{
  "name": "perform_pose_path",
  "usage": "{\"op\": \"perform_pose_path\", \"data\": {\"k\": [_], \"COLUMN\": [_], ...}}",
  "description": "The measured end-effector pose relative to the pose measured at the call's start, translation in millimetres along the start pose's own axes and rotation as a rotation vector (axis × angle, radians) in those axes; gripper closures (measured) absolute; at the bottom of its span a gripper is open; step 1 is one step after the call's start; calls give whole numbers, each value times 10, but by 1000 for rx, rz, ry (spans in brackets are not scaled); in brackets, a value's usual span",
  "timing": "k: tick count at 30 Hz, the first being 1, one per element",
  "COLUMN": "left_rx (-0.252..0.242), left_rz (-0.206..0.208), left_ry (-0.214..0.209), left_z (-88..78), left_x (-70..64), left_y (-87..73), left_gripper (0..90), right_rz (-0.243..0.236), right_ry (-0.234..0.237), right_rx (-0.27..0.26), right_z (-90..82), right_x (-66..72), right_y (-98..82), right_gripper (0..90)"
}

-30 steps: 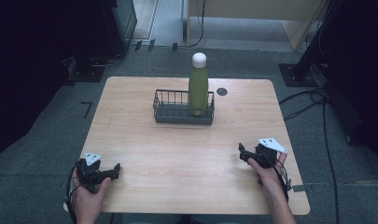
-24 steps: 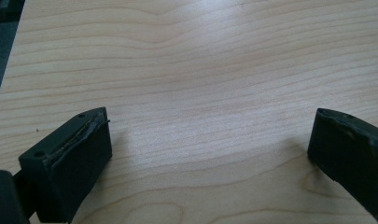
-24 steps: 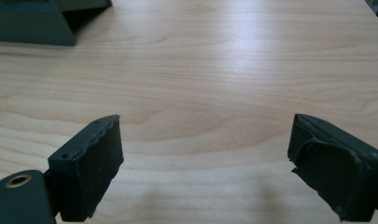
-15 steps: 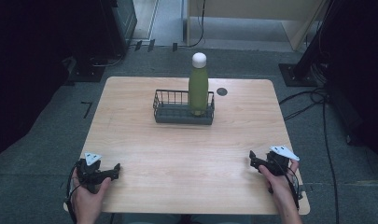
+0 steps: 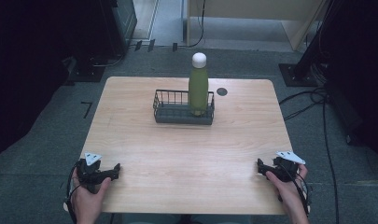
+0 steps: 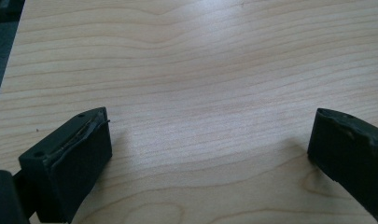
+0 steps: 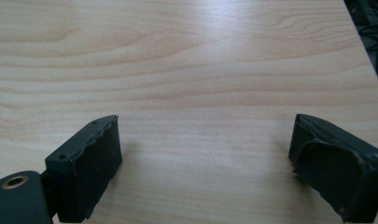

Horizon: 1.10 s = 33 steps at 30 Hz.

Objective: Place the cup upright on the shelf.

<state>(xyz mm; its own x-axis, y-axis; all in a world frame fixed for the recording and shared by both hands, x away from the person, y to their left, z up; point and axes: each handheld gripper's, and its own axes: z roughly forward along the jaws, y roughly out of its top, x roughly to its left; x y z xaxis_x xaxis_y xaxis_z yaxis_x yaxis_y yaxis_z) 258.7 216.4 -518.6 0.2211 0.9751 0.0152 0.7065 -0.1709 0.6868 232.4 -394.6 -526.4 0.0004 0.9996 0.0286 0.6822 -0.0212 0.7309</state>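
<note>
A tall green bottle (image 5: 198,90) with a rounded white cap is seen standing upright in the right end of a dark wire basket (image 5: 183,108), which is set toward the far middle of the light wooden table (image 5: 186,154). The bottle's body is a matte olive-green, slim and straight-sided, and it rises well above the basket's low rim. A small dark round spot (image 5: 221,91) is noted on the table just beside the basket's right end. At the near left corner, the left gripper (image 5: 115,168) is held low over the table, its jaws spread wide with bare wood between them in its own view (image 6: 210,140). At the near right edge, the right gripper (image 5: 260,165) is likewise held with jaws spread wide over bare wood (image 7: 205,144). Both are well apart from the basket.
</note>
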Motion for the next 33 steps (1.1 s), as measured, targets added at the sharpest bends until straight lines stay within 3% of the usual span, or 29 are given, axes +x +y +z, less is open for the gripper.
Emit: {"op": "perform_pose_path", "data": {"k": [12,33], "left_rx": [1,1], "left_rz": [-1,-1], "left_ry": [-1,-1], "left_z": [0,0], "left_x": [0,0], "left_y": [1,1], "left_gripper": [2,2], "right_rz": [-7,34], "right_ry": [8,-32], "right_rx": [1,8], "right_z": [-151,-152], "right_x": [-185,-208], "right_y": [-139,-142], "right_gripper": [85,56]}}
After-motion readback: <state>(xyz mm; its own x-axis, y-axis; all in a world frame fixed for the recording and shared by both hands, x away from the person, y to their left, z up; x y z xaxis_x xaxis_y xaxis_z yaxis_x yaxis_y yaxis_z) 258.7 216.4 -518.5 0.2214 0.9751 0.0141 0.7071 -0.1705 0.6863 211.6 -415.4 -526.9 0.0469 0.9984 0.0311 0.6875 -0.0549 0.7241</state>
